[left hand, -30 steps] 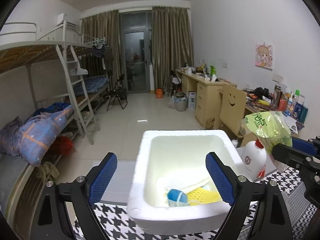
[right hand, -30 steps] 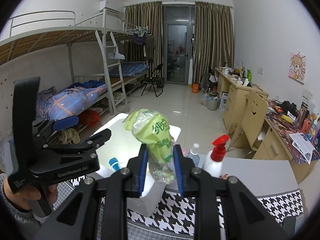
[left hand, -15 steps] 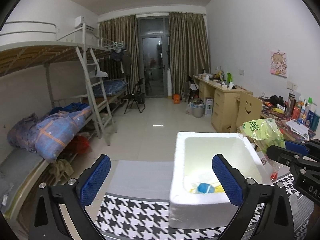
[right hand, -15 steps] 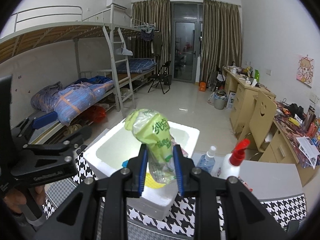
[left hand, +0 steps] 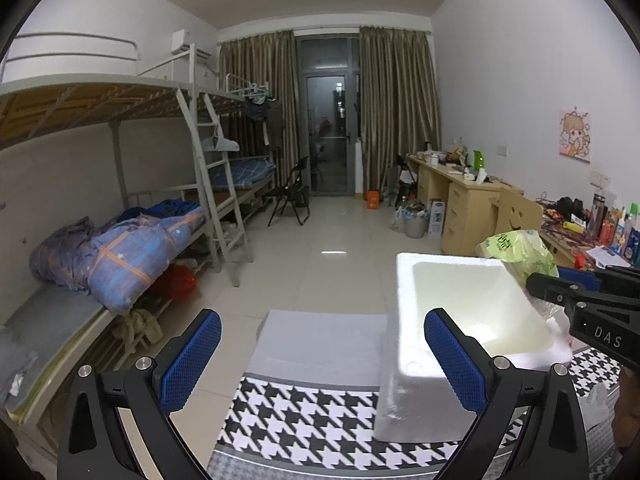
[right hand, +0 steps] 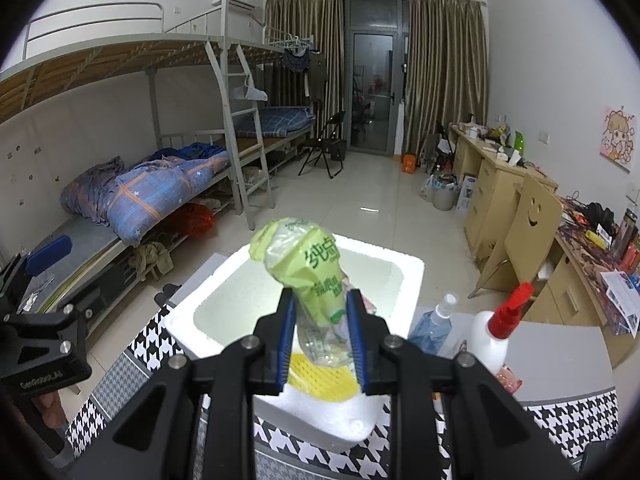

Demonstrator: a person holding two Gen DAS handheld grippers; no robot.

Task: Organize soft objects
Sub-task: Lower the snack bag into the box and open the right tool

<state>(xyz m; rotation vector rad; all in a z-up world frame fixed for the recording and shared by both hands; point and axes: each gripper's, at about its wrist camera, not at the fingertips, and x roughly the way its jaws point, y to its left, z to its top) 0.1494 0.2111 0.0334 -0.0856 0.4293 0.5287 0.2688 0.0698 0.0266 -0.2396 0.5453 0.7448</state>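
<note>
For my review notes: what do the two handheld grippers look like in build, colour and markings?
Both are matte black angular frames with silver bolts at the joints. The left gripper has two fingers faced with blue ribbed pads. The right gripper has the same black linkage and blue pads. White lettering is printed on each body; on the right one it reads "DAS". No cables or sleeves are visible.
</note>
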